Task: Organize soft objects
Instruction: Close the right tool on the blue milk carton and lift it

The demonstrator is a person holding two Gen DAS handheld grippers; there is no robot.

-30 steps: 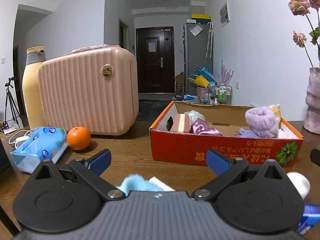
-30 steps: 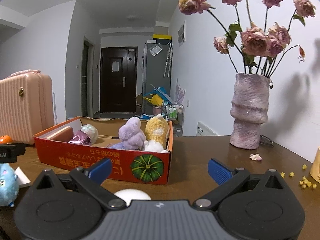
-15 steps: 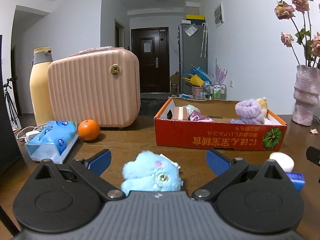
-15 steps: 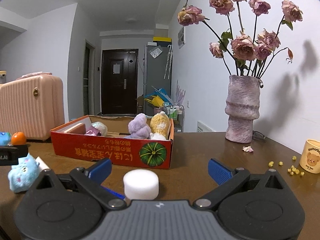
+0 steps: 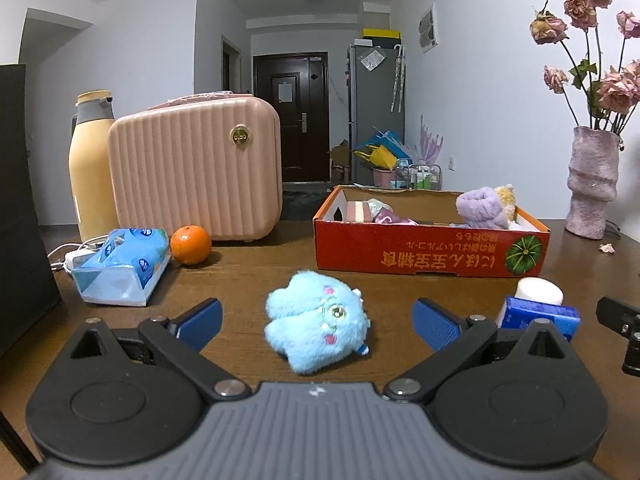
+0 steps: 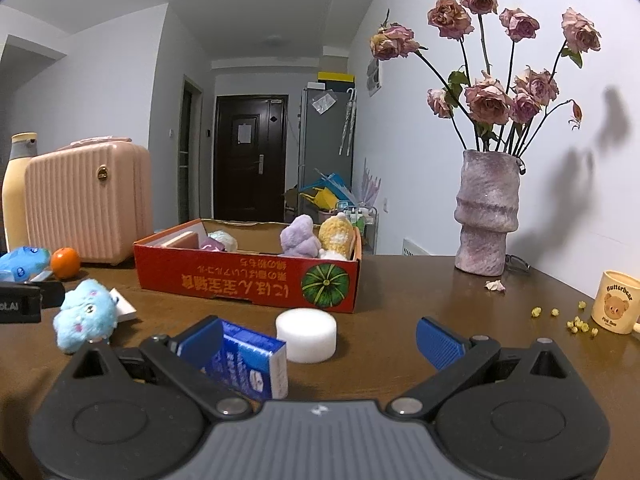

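Left claw wide open, low over the tabletop — blue plush toy lies between its fingers, touching neither. Red box w/ soft things sits behind it. Orange & tissue pack off to the left, near a pink case.
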